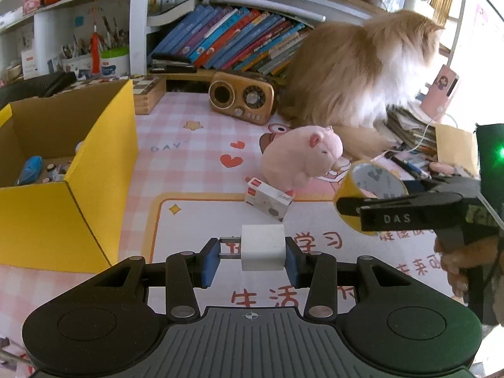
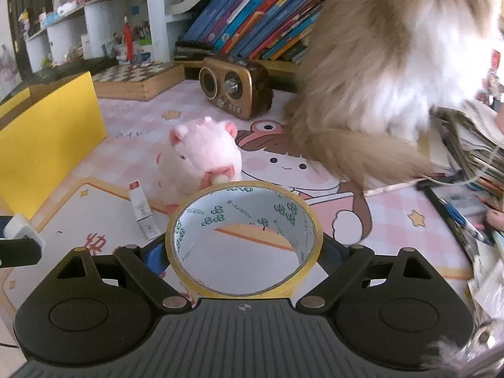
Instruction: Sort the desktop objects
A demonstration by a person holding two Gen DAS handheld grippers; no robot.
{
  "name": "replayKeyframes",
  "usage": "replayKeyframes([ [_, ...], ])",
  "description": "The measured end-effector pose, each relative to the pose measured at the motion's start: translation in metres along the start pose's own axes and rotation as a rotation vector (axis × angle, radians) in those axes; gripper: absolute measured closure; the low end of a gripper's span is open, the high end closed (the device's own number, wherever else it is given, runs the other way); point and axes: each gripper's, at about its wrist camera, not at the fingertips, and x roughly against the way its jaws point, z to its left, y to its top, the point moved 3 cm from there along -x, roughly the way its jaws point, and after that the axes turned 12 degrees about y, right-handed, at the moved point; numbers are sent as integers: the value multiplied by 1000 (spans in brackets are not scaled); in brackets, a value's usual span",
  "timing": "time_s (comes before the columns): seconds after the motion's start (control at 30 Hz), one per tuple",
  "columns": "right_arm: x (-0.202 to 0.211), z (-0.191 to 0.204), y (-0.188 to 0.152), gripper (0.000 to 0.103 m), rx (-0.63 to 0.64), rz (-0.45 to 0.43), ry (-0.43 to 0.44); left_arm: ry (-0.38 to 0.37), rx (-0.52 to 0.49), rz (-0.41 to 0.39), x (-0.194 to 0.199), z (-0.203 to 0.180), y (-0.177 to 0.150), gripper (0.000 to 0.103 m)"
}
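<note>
Your left gripper (image 1: 253, 256) clamps a white plug adapter (image 1: 263, 247); your right gripper (image 2: 244, 252) pinches a yellow tape roll (image 2: 244, 241), hiding its fingertips. Blurred cat (image 2: 393, 72) blocks the books (image 2: 252, 19).

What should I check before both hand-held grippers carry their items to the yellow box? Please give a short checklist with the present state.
1. Left hand-held gripper grips the white cube: ok, the cube sits between both pads, off the mat.
2. Right hand-held gripper grips the tape roll: ok, the roll is clamped from both sides and lifted.
3. Yellow box is open: ok, the top is open, with a few small things already inside.
4. Path to the box: ok for the left; for the right, the pink plush and small carton lie on the way.
5. Cat keeps away: cannot tell, it is blurred and close to the work area.
</note>
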Motion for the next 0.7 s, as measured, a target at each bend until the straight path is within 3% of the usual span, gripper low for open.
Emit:
replayKeyframes([
  [0.7,59,73,-27,12,-92,-32,-69,-62,42,-48,34,47,-18,62],
])
